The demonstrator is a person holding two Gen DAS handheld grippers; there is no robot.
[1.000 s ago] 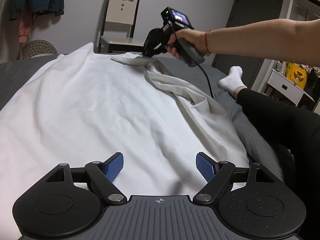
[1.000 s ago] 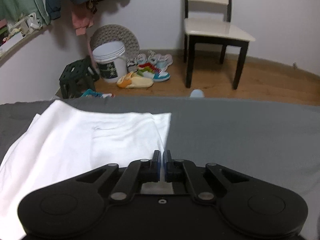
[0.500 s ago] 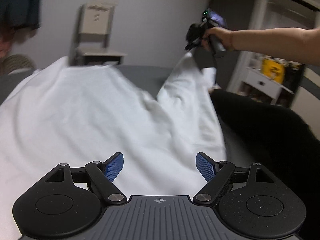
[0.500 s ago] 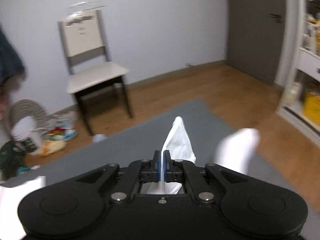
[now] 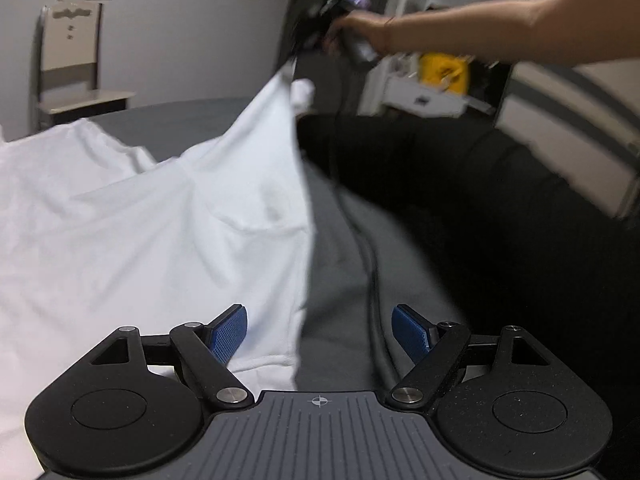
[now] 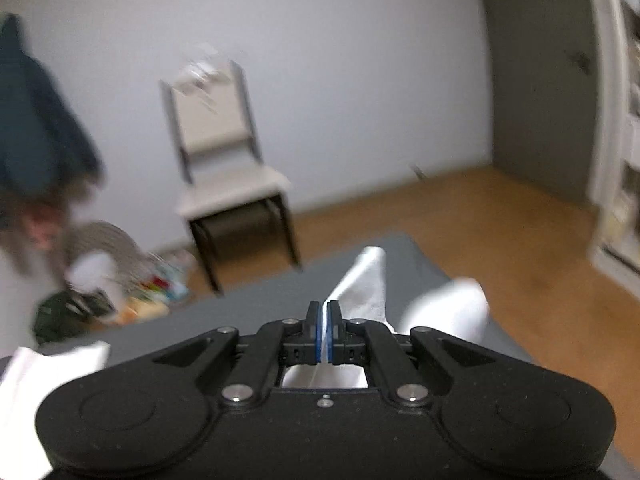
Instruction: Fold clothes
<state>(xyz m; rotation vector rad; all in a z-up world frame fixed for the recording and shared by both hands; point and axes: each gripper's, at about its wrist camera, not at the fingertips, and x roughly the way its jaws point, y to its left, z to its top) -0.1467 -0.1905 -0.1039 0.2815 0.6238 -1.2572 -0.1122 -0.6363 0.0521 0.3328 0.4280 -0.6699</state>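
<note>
The right gripper (image 6: 323, 334) is pinching a corner of the white garment (image 5: 168, 232), holding it raised at one o'clock over the grey bed (image 5: 340, 264). The left gripper (image 5: 320, 330) is hovering spread wide, empty, above the garment's near edge.

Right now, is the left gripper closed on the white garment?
No, the left gripper is open, its blue pads apart above the white garment, gripping nothing.

a pale chair (image 6: 228, 160) stands by the wall. a dark jacket (image 6: 36, 128) hangs at left, blurred clutter on the wood floor (image 6: 500, 232) beneath it. a grey door (image 6: 536, 92) is at right, a yellow bag (image 5: 442, 68) on a white shelf (image 5: 424, 96).
</note>
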